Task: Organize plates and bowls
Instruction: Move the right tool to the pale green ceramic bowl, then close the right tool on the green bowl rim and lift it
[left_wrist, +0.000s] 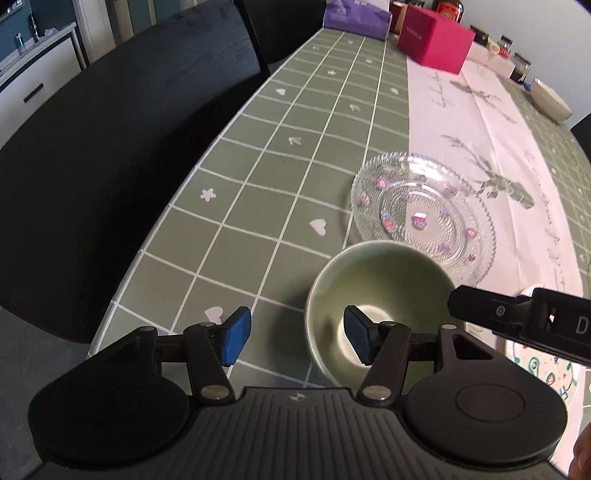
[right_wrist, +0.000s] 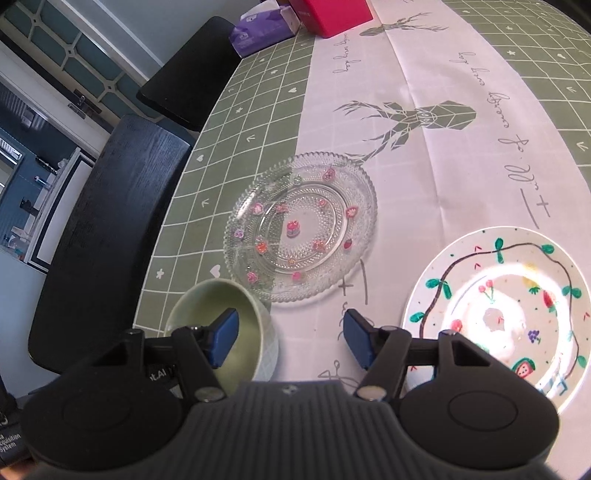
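Left gripper (left_wrist: 297, 334): jaws apart, straddling the green bowl (left_wrist: 380, 295) rim, pads not pressing.
Right gripper (right_wrist: 291, 338): jaws apart over bare cloth.
Bowl: glazed, near table edge (left_wrist: 155, 240).
Glass plate (right_wrist: 301, 227): beaded, just beyond bowl.
Painted plate (right_wrist: 498, 310): glossy, apart, rightward.

Ahead and to the right of the right tongs, the white runner (right_wrist: 424, 177) on the tabletop bears cursive script reading "every day". A label on the black device (right_wrist: 11, 435) left of those tongs reads "acquisition system". Lettering on the pink box (left_wrist: 436, 38) is illegible.
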